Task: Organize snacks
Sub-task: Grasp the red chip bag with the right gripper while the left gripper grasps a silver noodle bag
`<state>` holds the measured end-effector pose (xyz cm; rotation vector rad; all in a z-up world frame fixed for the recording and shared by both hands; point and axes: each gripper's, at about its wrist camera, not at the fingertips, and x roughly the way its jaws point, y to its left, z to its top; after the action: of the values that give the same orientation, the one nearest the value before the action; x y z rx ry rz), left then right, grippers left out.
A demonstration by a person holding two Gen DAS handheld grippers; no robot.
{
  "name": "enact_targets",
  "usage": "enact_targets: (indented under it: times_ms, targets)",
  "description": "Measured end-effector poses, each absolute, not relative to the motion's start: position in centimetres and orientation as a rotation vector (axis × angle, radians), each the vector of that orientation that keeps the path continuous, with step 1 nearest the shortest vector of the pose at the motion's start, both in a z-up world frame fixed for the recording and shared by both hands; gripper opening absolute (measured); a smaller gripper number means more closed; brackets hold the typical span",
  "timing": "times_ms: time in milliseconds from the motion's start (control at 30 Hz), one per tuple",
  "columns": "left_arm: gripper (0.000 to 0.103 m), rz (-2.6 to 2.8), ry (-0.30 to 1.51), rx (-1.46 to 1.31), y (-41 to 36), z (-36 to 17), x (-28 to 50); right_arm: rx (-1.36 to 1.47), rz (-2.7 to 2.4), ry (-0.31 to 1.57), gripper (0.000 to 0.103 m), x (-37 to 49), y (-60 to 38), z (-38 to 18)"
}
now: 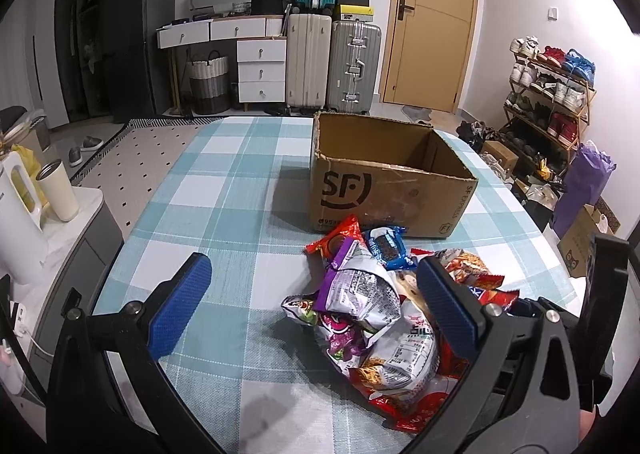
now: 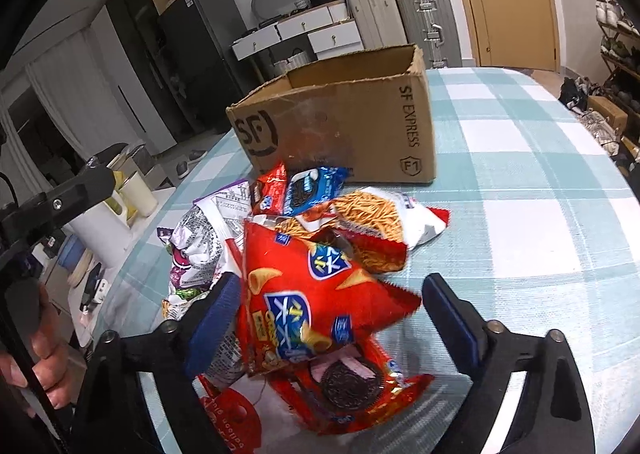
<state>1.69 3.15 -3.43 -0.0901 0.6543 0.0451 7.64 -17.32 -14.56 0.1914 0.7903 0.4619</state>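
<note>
- Two tongs are hovering over the snack pile on your desk (image 1: 224,190): your right tongs (image 2: 328,310) are straddling the red snack bag (image 2: 316,302), unclenched.
- Your left tongs (image 1: 316,294) are gaping beside it; the cardboard box (image 2: 352,126) is waiting beyond.

We see a tan wooden door (image 1: 434,14), stacked suitcases (image 1: 334,66), white drawers (image 1: 262,70) and a shoe rack (image 1: 548,94) along pale walls.

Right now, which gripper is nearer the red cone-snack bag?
Right. The right gripper straddles the red cone-snack bag; the left gripper sits over the purple-and-white packets beside it.
</note>
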Motion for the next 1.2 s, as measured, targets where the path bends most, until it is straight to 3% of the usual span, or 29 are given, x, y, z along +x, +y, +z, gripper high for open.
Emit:
enact_targets:
  times_ms: [267,500,1200]
  targets:
    - [0.102,0.051,0.667,-0.097,3.6,-3.9,1.8,0.239,0.493,0.817,0.059,7.7,-17.1,-15.4]
    - [0.102,0.063,0.681,-0.101,4.1,-4.4,1.5,0.270,0.515,0.799,0.049,7.4,-17.5,-15.5]
    - [0.102,0.006,0.721,-0.166,5.0,-5.5,0.5,0.299,0.509,0.758,0.046,6.6,-18.8,-14.5]
